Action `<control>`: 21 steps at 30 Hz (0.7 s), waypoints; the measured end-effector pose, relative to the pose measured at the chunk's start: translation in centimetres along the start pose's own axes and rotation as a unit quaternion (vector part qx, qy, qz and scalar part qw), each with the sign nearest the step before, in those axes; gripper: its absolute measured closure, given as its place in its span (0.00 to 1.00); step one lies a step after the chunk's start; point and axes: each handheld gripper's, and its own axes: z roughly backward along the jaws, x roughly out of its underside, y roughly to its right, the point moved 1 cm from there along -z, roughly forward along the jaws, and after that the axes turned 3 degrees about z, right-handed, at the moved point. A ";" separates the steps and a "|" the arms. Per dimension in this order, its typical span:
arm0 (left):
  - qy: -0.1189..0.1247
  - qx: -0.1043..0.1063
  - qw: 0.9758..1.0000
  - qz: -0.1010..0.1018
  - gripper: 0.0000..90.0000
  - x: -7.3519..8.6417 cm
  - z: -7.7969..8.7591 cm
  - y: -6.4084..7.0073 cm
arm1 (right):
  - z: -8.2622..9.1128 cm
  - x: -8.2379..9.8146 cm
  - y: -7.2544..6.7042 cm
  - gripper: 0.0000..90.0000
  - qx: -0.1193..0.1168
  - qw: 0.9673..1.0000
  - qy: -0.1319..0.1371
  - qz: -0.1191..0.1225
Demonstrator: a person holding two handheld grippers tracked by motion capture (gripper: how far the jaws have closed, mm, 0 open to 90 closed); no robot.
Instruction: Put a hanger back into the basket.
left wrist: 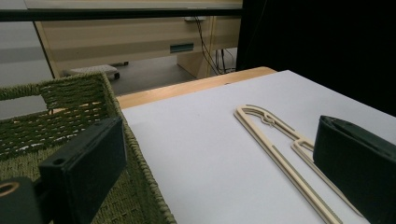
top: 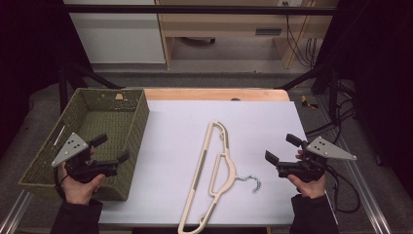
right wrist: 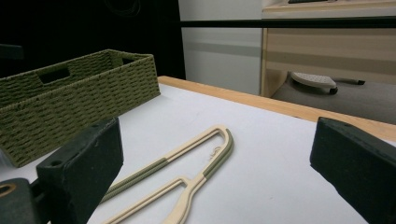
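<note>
High view: at lower left of the frame, left claw (top: 113, 148) held in a hand (top: 80, 187), black jaws standing apart with nothing between, hanging over the near right part of the green woven rectangular basket (top: 46, 163). At lower right of the frame, right claw (top: 281, 148) held in the other hand (top: 309, 187), jaws also apart and empty, pointing toward the frame's centre, above the right edge of the white sheet covering the counter (top: 170, 146). In the middle of the frame, lying flat on the white sheet, the cream plastic clothes hanger with green stripes (top: 214, 170), long axis running from upper centre down to the bottom edge, its silver metal hook (top: 251, 181) pointing to the right, toward the right claw but well apart from it. Basket standing at the left edge of the counter, touching the white sheet's left border.

Left gripper view: two black jaws wide apart at the bottom corners, basket wall (left wrist: 121, 135) at left beside the left jaw, hanger (left wrist: 275, 140) at right of the frame, partly hidden behind the right jaw.

Right gripper view: jaws apart likewise, hanger (right wrist: 187, 163) between them on the sheet, basket (right wrist: 79, 93) at upper left of the frame.
</note>
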 end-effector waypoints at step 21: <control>-0.010 0.006 1.000 -0.010 0.03 0.1 -0.3 0.5 | -2.4 1.2 -1.1 0.11 -0.040 0.996 -0.070 0.032</control>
